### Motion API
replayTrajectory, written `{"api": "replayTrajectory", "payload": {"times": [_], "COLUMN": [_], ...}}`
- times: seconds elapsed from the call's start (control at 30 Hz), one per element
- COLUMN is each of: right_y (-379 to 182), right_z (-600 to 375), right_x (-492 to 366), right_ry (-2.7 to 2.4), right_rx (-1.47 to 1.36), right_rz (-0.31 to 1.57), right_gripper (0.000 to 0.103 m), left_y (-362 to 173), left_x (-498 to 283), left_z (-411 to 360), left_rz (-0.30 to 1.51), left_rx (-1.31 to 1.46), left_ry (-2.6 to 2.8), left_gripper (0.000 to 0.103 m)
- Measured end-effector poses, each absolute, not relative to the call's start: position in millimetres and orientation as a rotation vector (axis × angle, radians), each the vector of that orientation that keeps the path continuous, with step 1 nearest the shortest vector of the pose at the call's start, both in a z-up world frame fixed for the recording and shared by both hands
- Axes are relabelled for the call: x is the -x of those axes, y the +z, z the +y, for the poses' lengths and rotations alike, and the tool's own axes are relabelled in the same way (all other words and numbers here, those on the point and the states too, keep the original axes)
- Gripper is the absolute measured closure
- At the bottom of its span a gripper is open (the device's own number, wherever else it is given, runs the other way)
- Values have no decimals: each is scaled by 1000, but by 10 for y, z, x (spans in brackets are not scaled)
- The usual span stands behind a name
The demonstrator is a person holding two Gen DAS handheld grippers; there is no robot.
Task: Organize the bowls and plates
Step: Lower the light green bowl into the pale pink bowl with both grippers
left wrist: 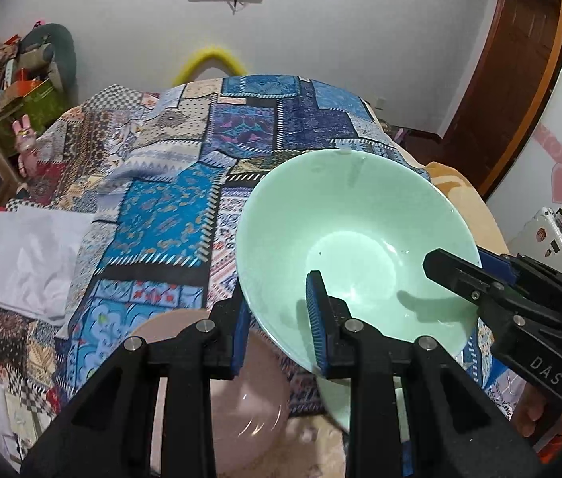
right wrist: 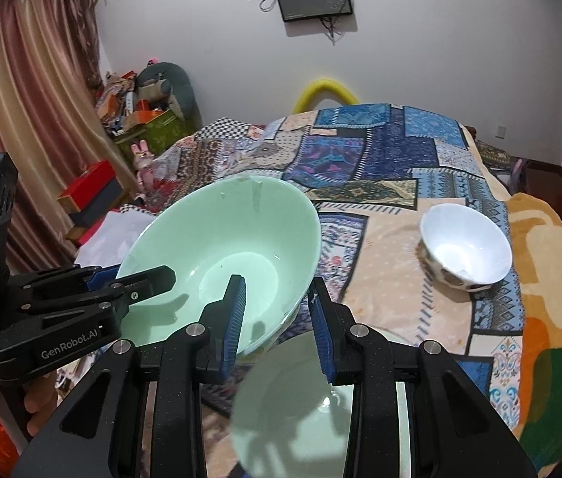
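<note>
The large green bowl [left wrist: 354, 239] serves as the landmark: it is lifted clear of the patchwork bedspread [left wrist: 185, 183], tilted, and held at two points of its rim.

Well to the left of the green bowl, in the left wrist view, a white folded cloth [left wrist: 30, 263] lies on the bedspread, and beyond it boxes and a pink toy rabbit [left wrist: 26, 139] sit by the wall. Below and left of the green bowl a pink bowl [left wrist: 241, 410] rests on the bed, blurred and partly hidden by the fingers.

The left gripper [left wrist: 281, 318] is clenched on the green bowl's near-left rim, one blue pad outside the wall and one inside. At the bowl's right rim the right gripper [left wrist: 476, 267] reaches in from the side and is likewise clamped on the rim, one finger inside the bowl and a blue pad on the outside.

In the right wrist view the left gripper [right wrist: 129, 279] comes in at the green bowl's [right wrist: 225, 255] left rim, while the right gripper [right wrist: 277, 318] grasps the near-right rim between its blue pads. Directly below the green bowl a second pale green dish [right wrist: 292, 406] lies on the bed, blurred. To the right of the green bowl, well apart, a white bowl [right wrist: 466, 249] with a patterned outside stands upright on the bedspread [right wrist: 400, 151].
</note>
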State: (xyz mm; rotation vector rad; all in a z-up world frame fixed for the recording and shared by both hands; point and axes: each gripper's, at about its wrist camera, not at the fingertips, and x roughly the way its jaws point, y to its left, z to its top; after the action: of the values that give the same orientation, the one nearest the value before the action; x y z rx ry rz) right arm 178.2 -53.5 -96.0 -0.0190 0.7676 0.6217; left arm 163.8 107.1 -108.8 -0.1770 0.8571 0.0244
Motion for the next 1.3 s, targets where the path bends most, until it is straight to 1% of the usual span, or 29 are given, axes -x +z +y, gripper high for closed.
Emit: {"api": "replayTrajectory", "payload": {"times": [0.27,0.67,1.3], "right_y": [-1045,-1254,-1729], "right_z": [-295,45,272], "right_x": [-1529,-1322,-1250], "right_ry": [671,738,749], "right_rx": [32,38,62], "right_rz": [781,831,956], "right_gripper": [73,73,74], "left_y": [-1114,-1346,-1892], "left_x": [-1271,-900,-841], "left_z": [1305,1706,1928], "left_rz": [859,896,996], "left_rx": [195,250,283], "left_ry": [66,135,164], "left_gripper": [76,76,76]}}
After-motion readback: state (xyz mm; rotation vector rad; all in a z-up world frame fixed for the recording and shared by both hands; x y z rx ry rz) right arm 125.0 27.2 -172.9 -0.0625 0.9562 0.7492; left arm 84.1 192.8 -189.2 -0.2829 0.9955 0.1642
